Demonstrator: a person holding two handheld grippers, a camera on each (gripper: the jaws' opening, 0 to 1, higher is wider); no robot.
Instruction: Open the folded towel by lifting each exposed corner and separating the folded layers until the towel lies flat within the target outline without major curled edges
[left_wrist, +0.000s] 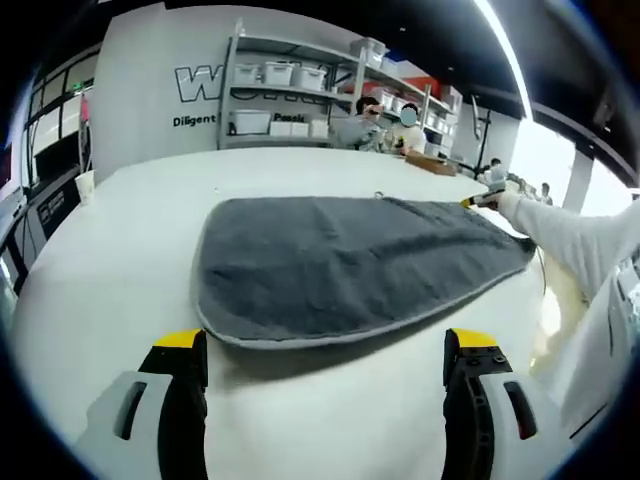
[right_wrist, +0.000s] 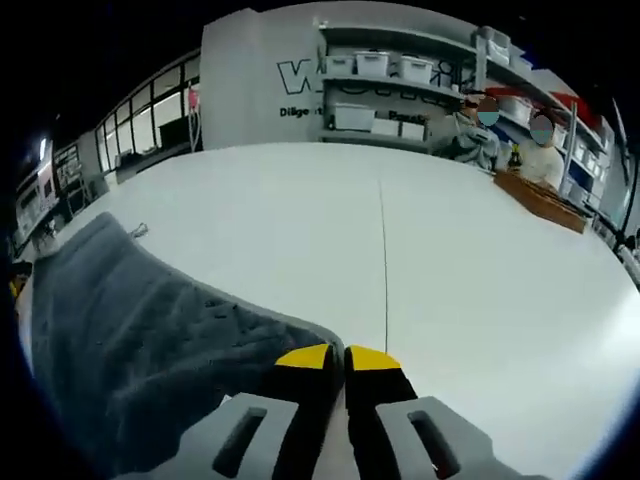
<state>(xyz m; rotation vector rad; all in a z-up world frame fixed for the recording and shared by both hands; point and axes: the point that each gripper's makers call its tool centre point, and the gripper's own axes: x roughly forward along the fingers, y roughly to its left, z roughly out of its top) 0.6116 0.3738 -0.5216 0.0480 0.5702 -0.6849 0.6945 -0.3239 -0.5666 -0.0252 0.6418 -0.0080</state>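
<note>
A dark grey towel (left_wrist: 340, 265) lies spread on the white table (left_wrist: 130, 260), with its pale hem nearest me. My left gripper (left_wrist: 327, 345) hovers just short of that near edge, jaws wide open and nothing between them. At the towel's right-hand corner is the right gripper (left_wrist: 485, 198), held by a person's white sleeve (left_wrist: 575, 235). In the right gripper view, the right gripper (right_wrist: 339, 357) has its yellow tips pressed together on the towel's corner. The towel (right_wrist: 130, 330) stretches away to the left, and a small hanging loop (right_wrist: 138, 231) shows at its far edge.
The white table (right_wrist: 450, 280) runs far ahead with a thin seam line (right_wrist: 382, 250). A wooden box (right_wrist: 540, 197) sits at the far right. Shelves with white bins (left_wrist: 285, 75) and seated people (left_wrist: 385, 125) stand behind the table.
</note>
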